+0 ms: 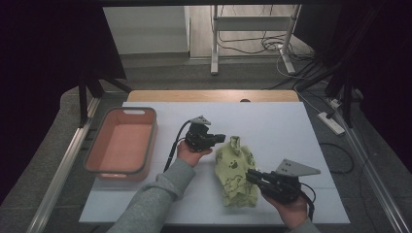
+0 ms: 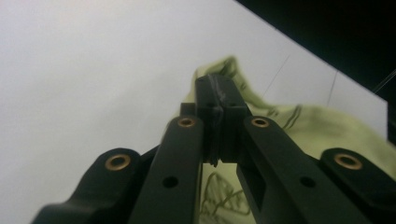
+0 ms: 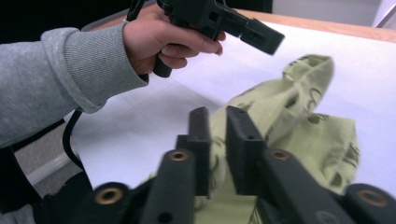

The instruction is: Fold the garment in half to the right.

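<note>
1. High view: yellow-green cloth (image 1: pixel 236 171) lies crumpled on the white tabletop (image 1: pixel 272 126), well right of the pink bin (image 1: pixel 121 144). Dark printed pattern on the cloth; no readable writing or brand on anything.
2. High view: left gripper (image 1: pixel 219 138) sits between bin and cloth, just left of the cloth's upper end, jaws pointing right at it. Left hand (image 1: pixel 190 153) wraps its handle, grey sleeve (image 1: pixel 155 194) trailing down.
3. High view: right gripper (image 1: pixel 251 175) is at the cloth's lower right edge, jaws pointing left, tips over the fabric. Grey three-cornered plate on top of each gripper.
4. Left gripper view: jaws clenched, pads pressed flat together, nothing pinched between them. Cloth (image 2: pixel 322 126) lies right behind and under the tips; white tabletop (image 2: pixel 93 70) beyond. Print on the cloth is line-art only, not legible as text.
5. Right gripper view: jaws nearly clenched, narrow gap left. Cloth (image 3: pixel 299 121) shows through the gap and behind the pads; can't tell whether fabric is actually pinched. Left gripper (image 3: pixel 266 37) hangs above the cloth's far end, jaws together and empty, held by the left hand (image 3: pixel 159 37).
</note>
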